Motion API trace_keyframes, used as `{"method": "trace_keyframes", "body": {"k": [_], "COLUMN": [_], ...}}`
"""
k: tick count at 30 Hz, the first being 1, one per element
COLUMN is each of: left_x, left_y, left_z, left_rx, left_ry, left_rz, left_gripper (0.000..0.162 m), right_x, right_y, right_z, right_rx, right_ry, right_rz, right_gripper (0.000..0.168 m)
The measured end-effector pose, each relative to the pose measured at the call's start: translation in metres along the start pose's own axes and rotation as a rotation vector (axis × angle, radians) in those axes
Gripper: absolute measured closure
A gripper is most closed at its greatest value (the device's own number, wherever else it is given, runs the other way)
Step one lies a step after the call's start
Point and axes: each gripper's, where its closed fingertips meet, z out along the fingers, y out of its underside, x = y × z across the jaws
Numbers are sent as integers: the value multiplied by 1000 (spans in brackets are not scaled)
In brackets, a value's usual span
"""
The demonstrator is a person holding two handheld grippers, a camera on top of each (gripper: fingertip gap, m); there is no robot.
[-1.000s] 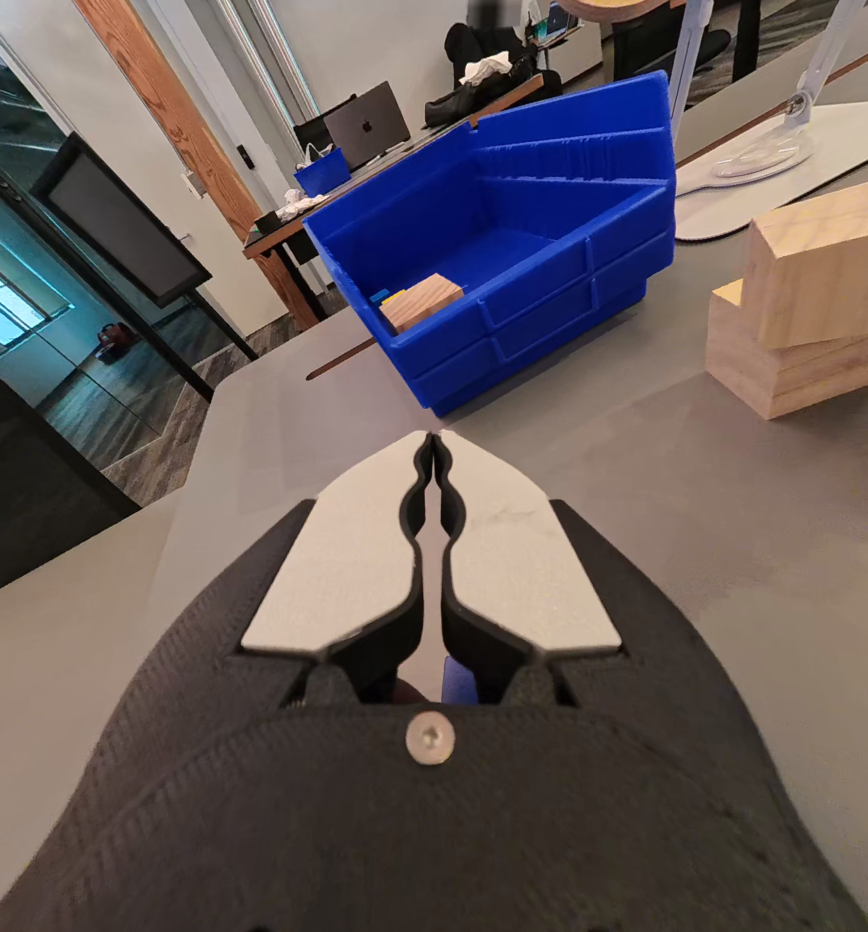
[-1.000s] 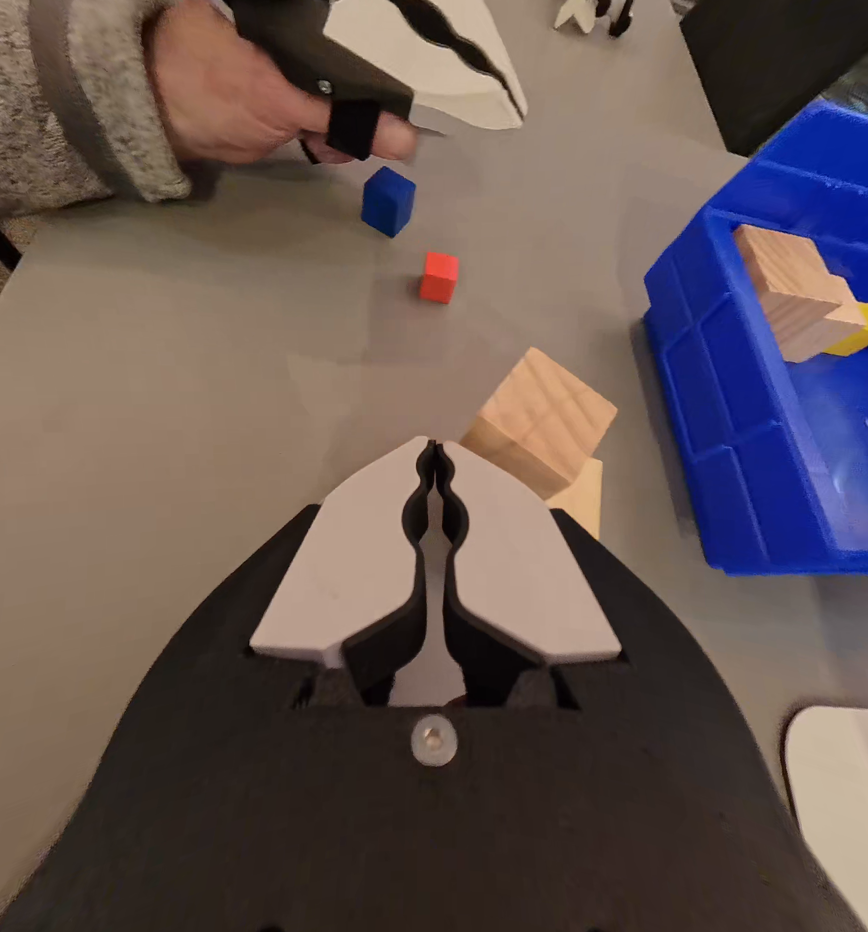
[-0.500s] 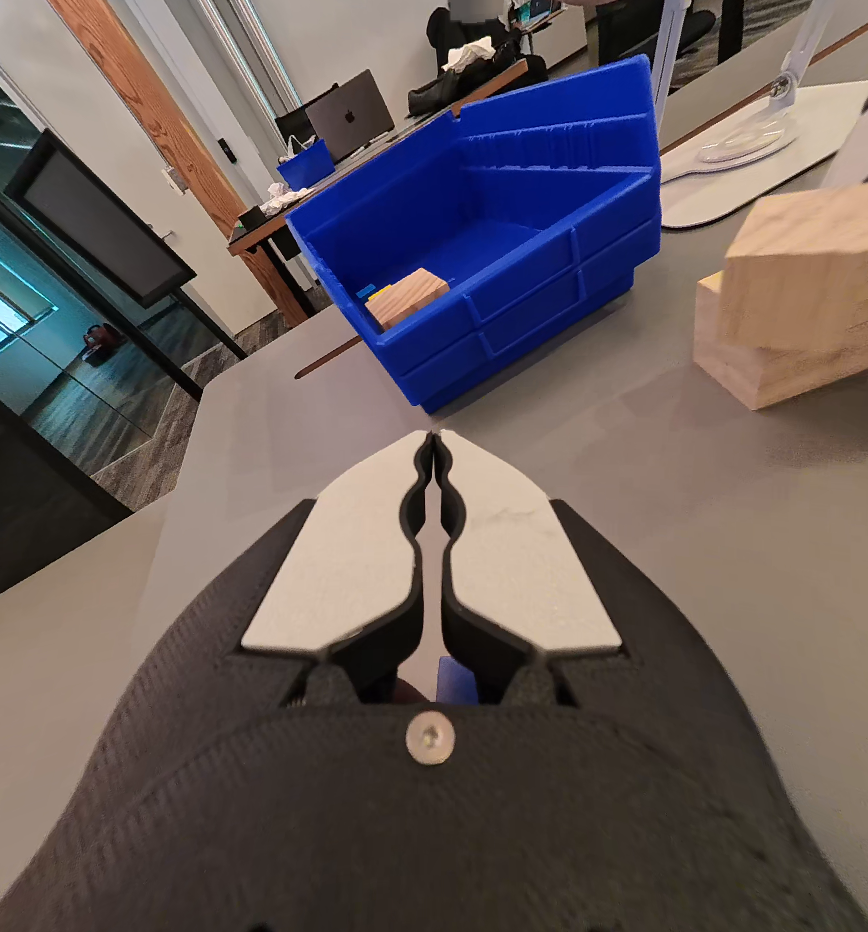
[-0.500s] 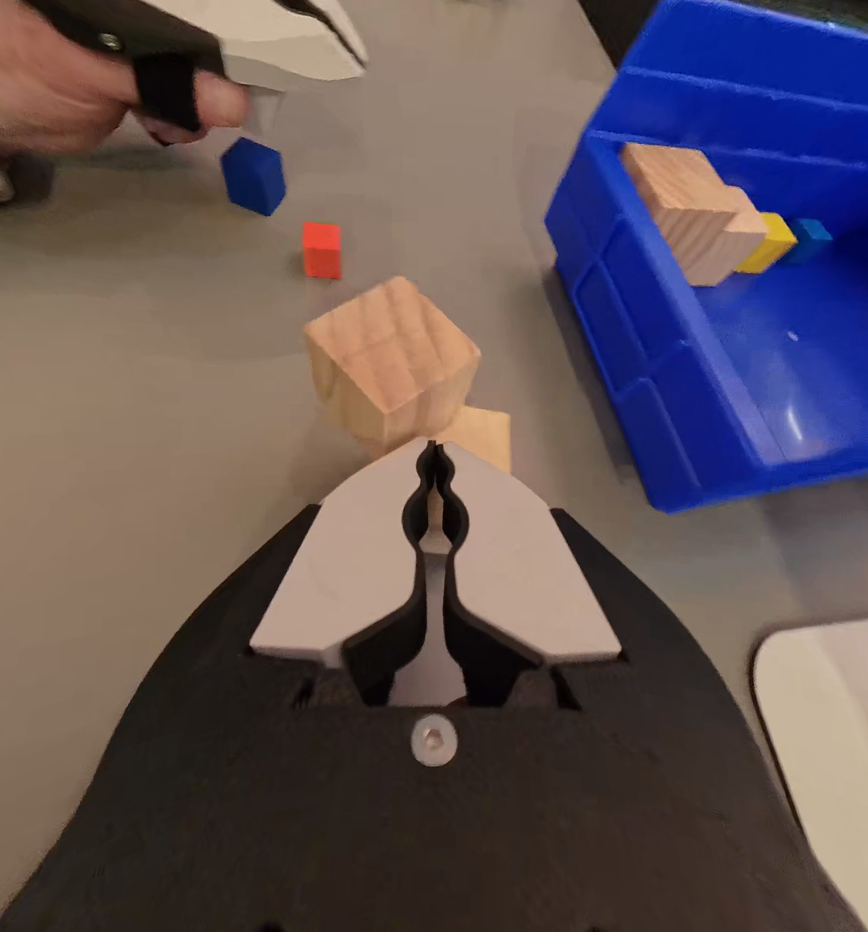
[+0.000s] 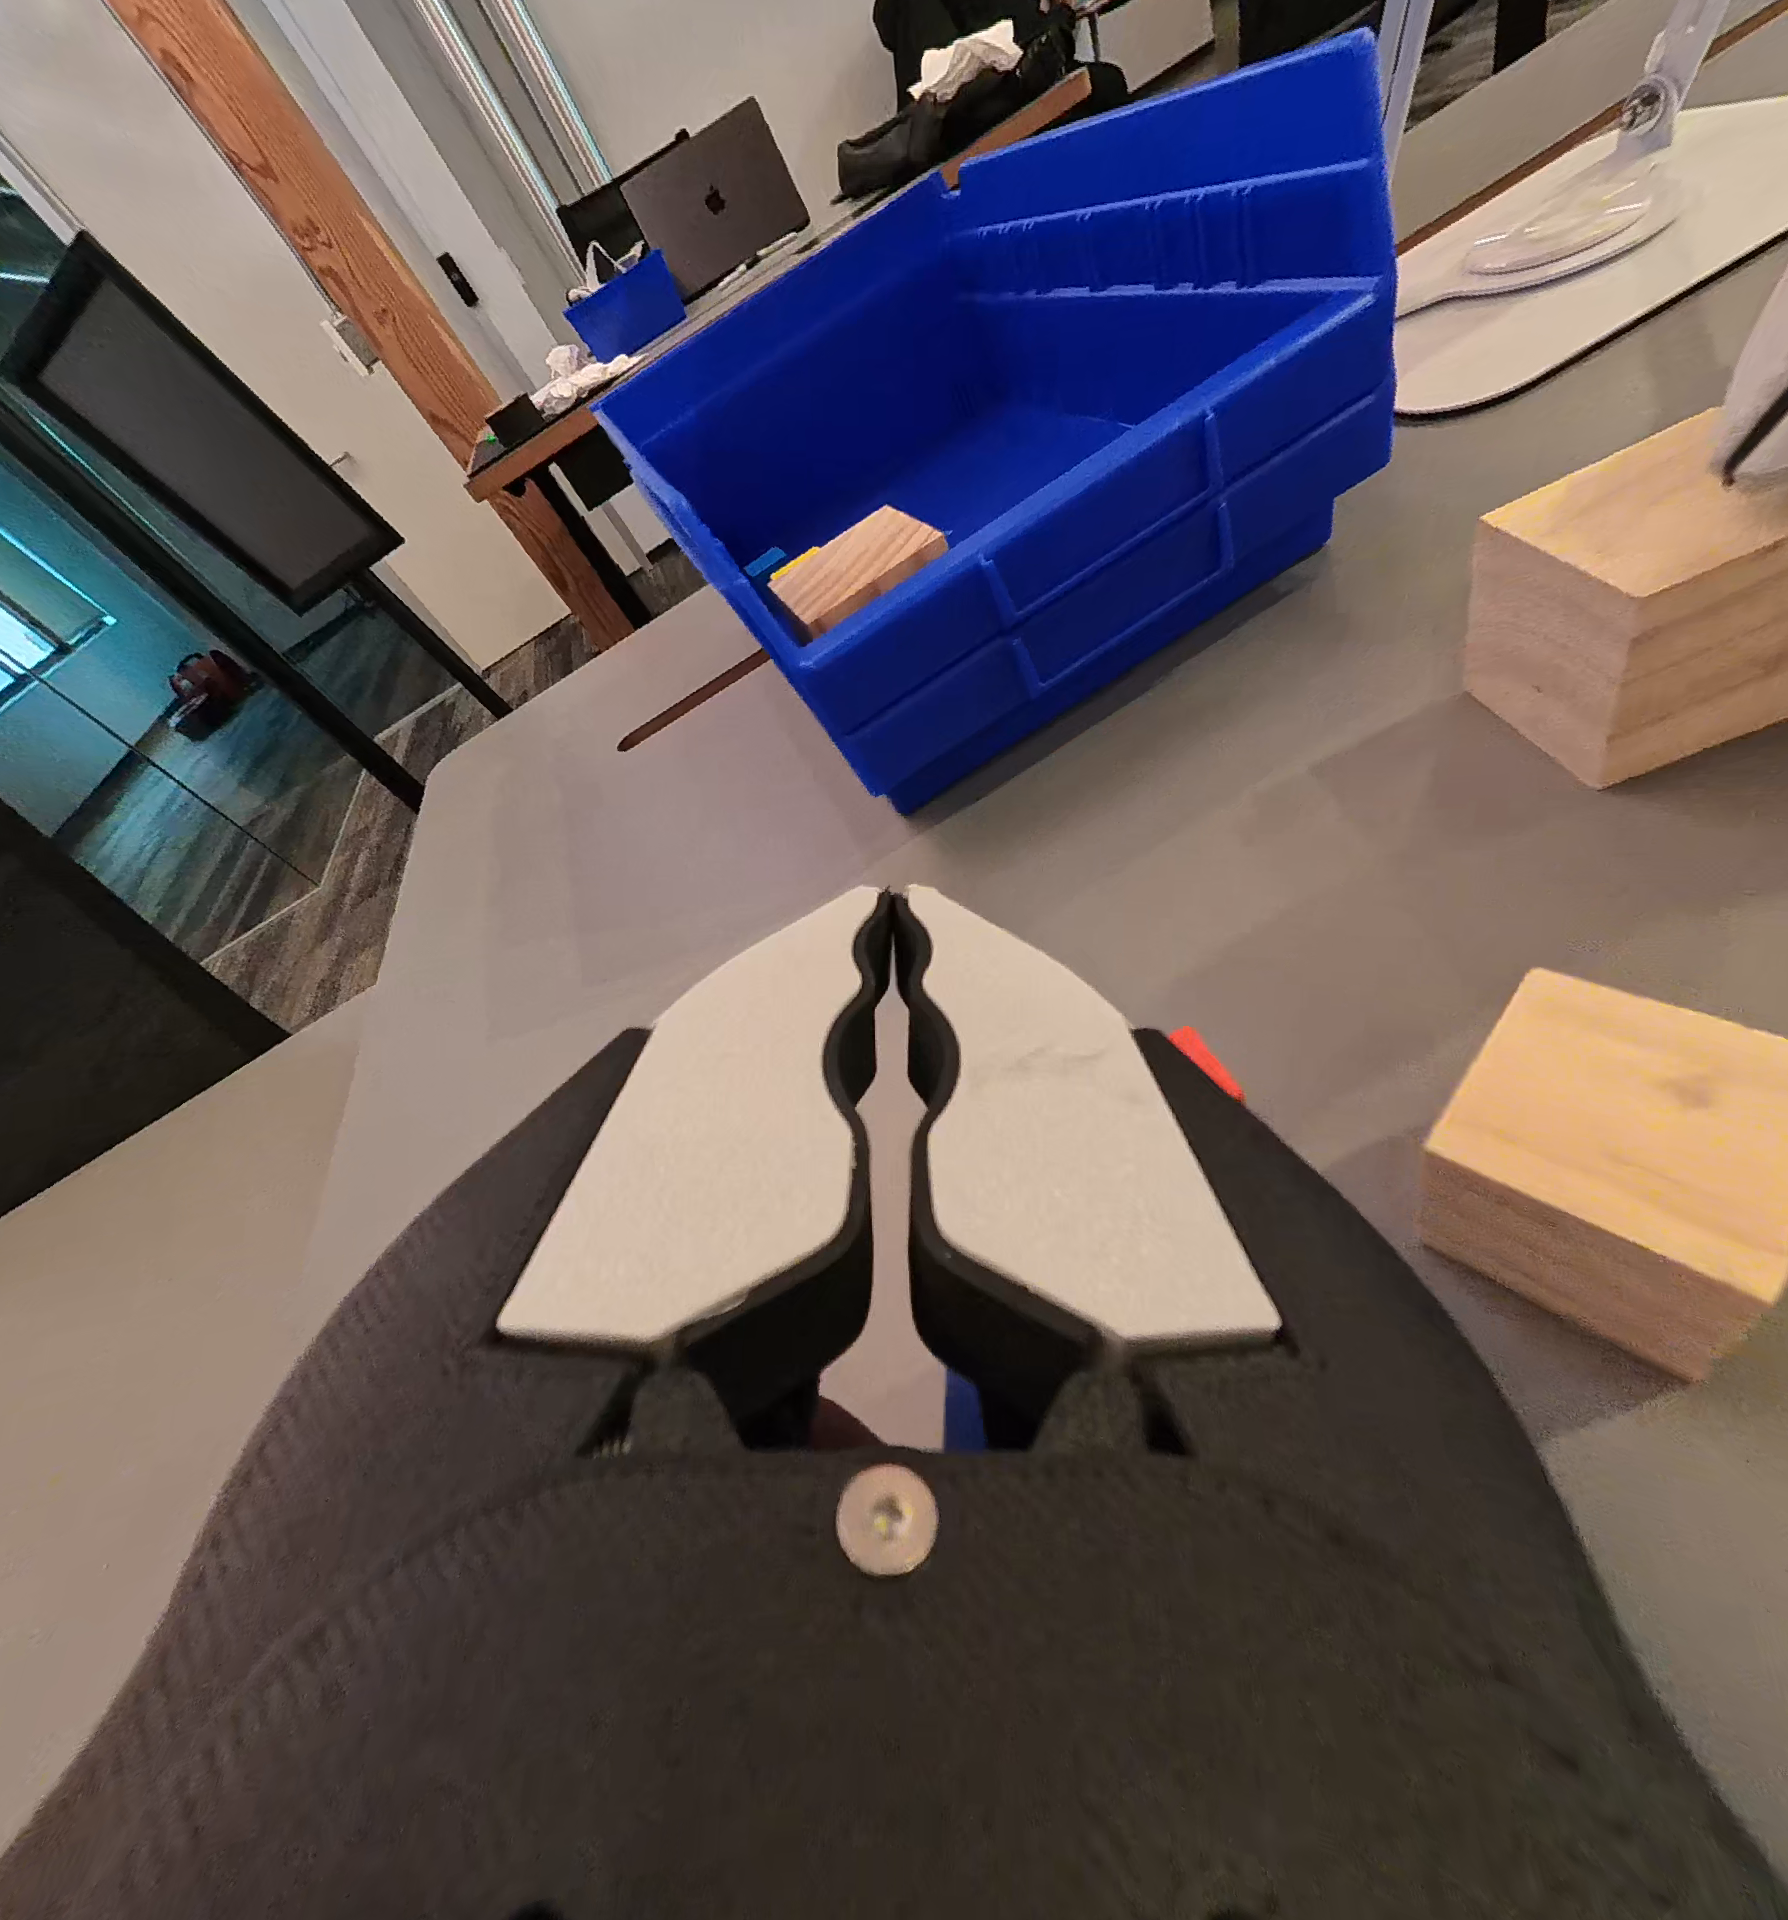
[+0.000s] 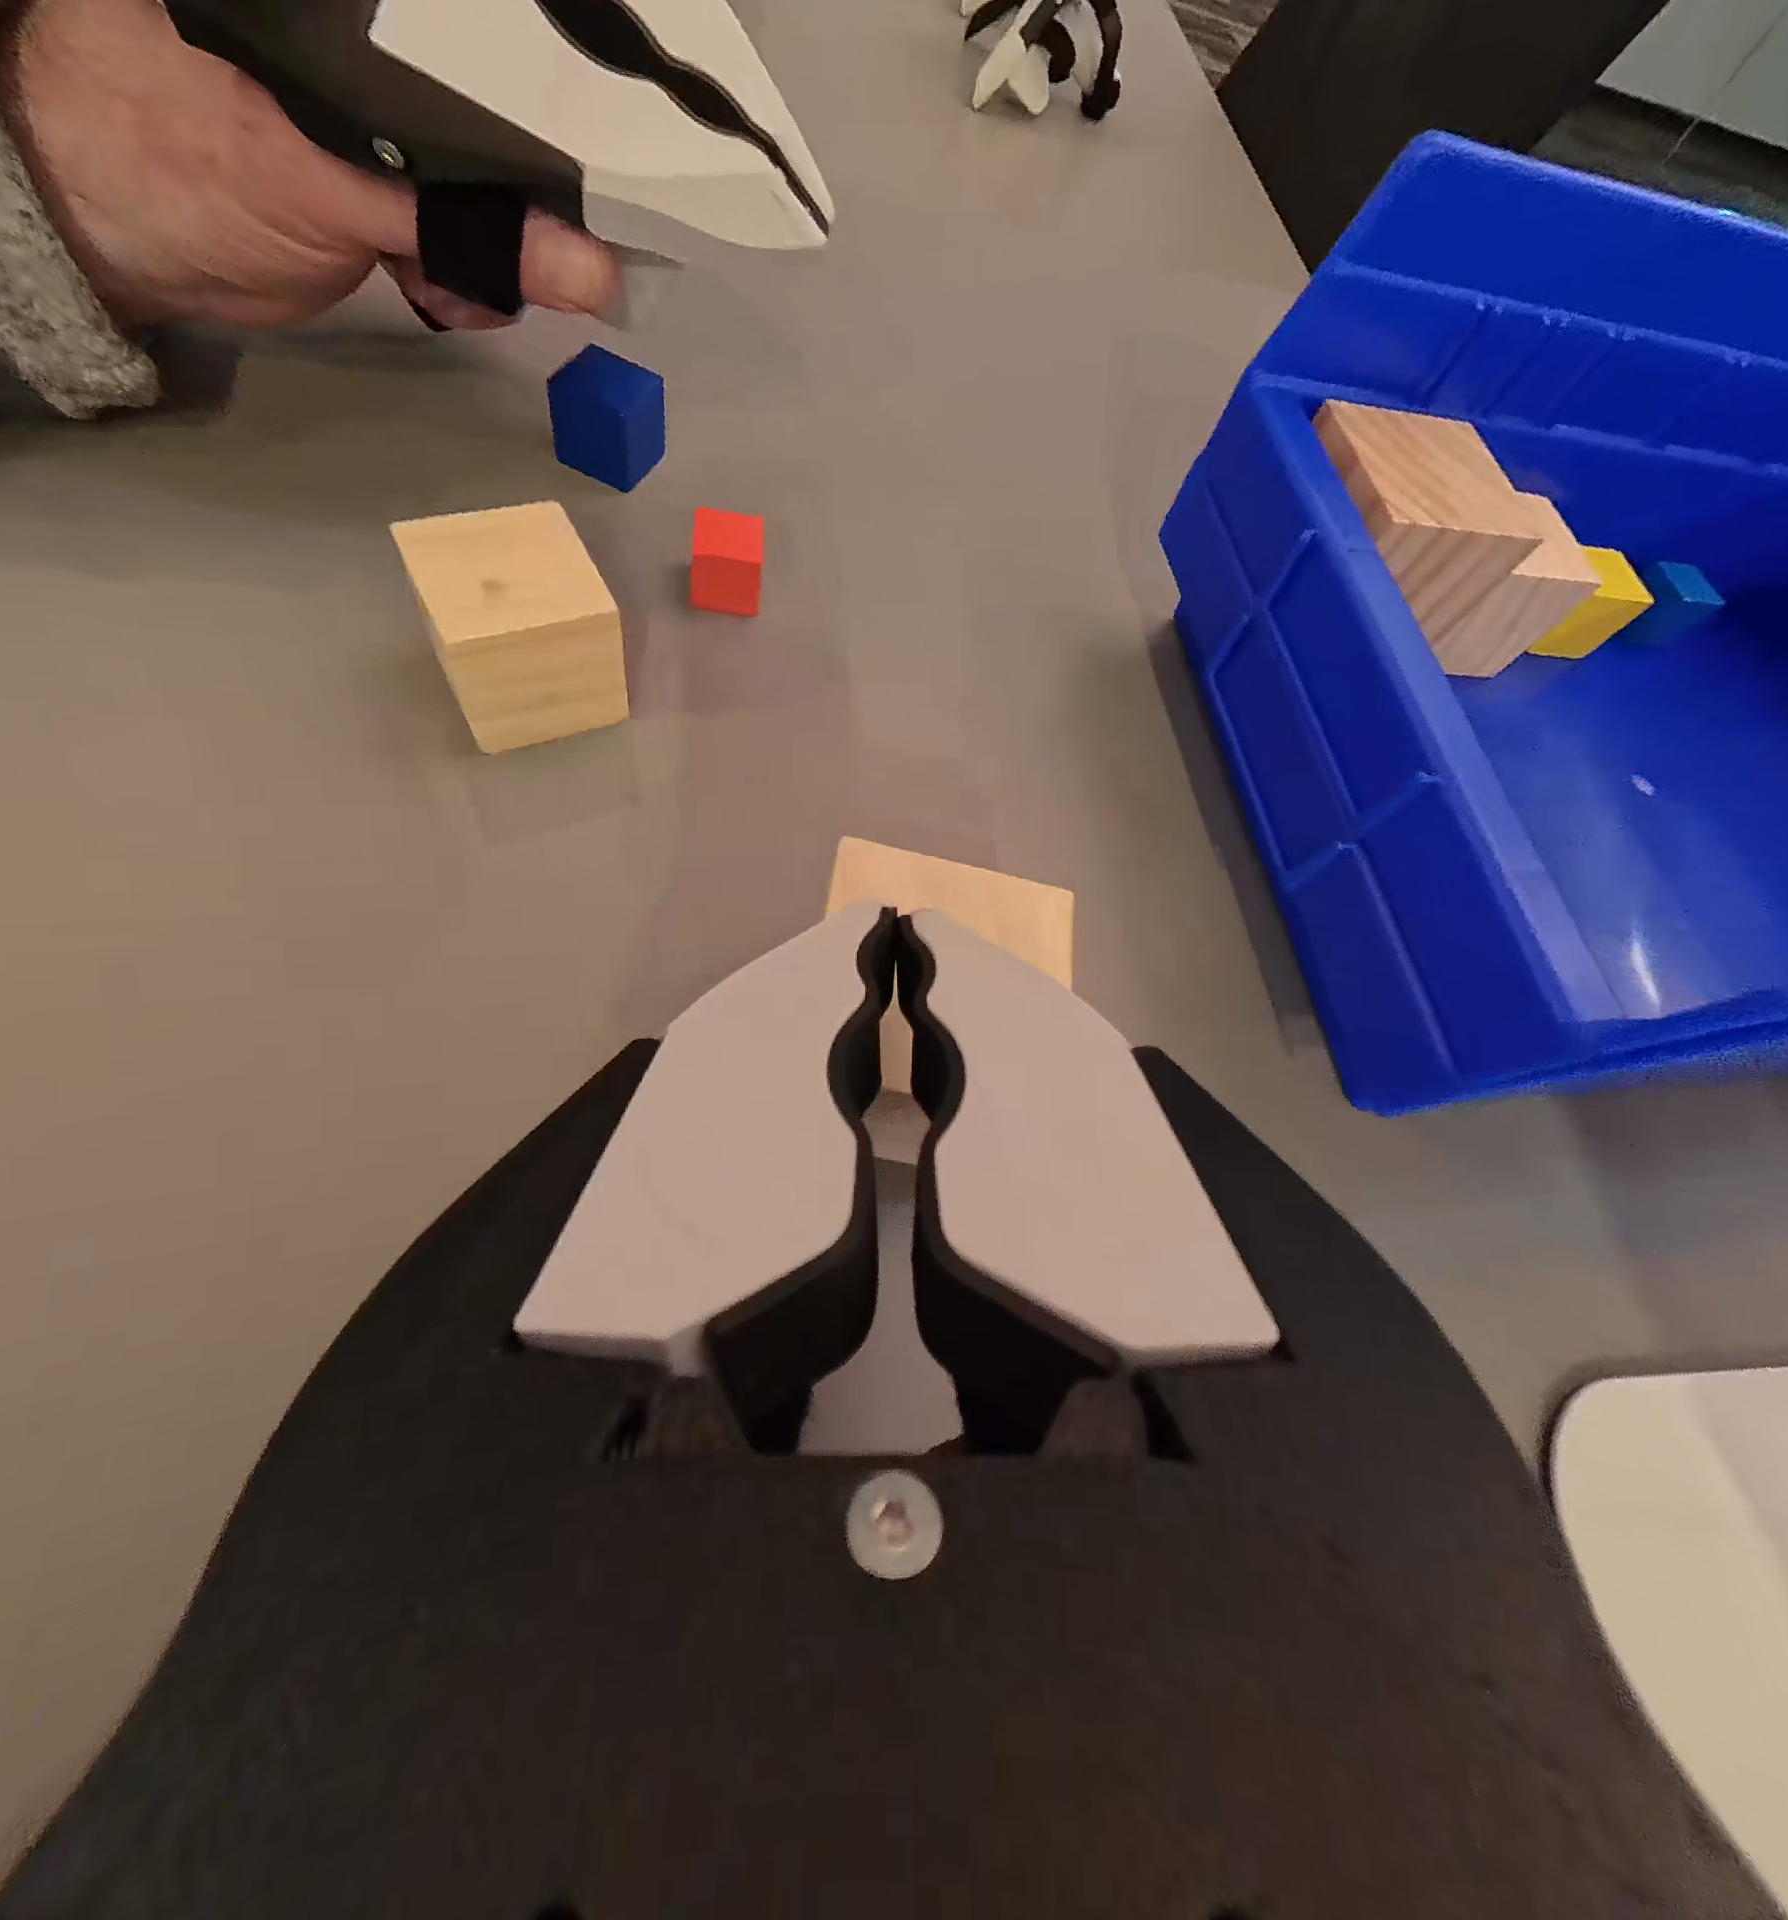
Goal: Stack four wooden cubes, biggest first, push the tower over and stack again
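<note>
The biggest plain wooden cube (image 6: pixel 957 914) stands on the grey table right under my shut, empty right gripper (image 6: pixel 892 914); in the left wrist view this cube (image 5: pixel 1638 623) is at the right with the right gripper's tip over it. A smaller plain wooden cube (image 6: pixel 516 623) lies alone on the table to the left, also seen in the left wrist view (image 5: pixel 1628 1164). A blue cube (image 6: pixel 607 416) and a small red cube (image 6: pixel 727 561) lie beyond it. My left gripper (image 5: pixel 890 896) is shut and empty, above the blue cube.
A blue bin (image 6: pixel 1389 790) at the right holds a plain wooden cube (image 6: pixel 1430 530), a smaller one, a yellow and a blue cube; the bin also shows in the left wrist view (image 5: pixel 1129 582). A white pad (image 6: pixel 1721 1621) lies at the near right. A hand (image 6: pixel 194 208) holds the left gripper. Tip to tip, the grippers are about 20 cm apart.
The second wooden cube has been knocked off the biggest cube and now lies on the table to the left. My right gripper has moved over the biggest cube.
</note>
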Motion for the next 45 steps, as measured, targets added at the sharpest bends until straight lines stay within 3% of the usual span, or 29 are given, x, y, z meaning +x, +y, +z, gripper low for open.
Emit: {"method": "trace_keyframes", "body": {"k": [7, 9, 11, 16, 20, 23, 27, 34, 40, 45], "left_x": [-7, -8, -9, -7, -5, -4, -1, 7, 45, 74], "left_y": [4, 4, 5, 5, 5, 5, 5, 1, -4, -9], "left_z": [-4, -5, -6, -5, -5, -5, -4, -6, -16, -35], "left_rx": [1, 2, 3, 5, 4, 3, -2, 13, 0, -45], "left_ry": [-7, -4, -3, 6, 15, 19, 24, 68, 311, 536], "left_rz": [-12, -16, -20, -20, -21, -21, -18, -28, -43, -56], "left_gripper": [162, 162, 162, 162, 162, 162, 162, 162, 162, 129], "right_x": [14, 15, 16, 10, -1, -5, -1, -3, -3, -11], "right_y": [2, 5, 9, 23, 31, 32, 31, 23, 58, 81], "right_z": [-11, -12, -11, -1, 11, 19, 20, -13, -77, -89], "right_rx": [31, 15, 6, -76, -123, -132, -120, -61, -47, -67], "right_ry": [19, 7, 2, -34, -71, -77, -75, -182, -316, -390], "right_rz": [26, 41, 40, 81, 111, 127, 138, 77, 19, 19], "right_gripper": [165, 139, 134, 81, 65, 69, 104, 105, 105, 105]}}
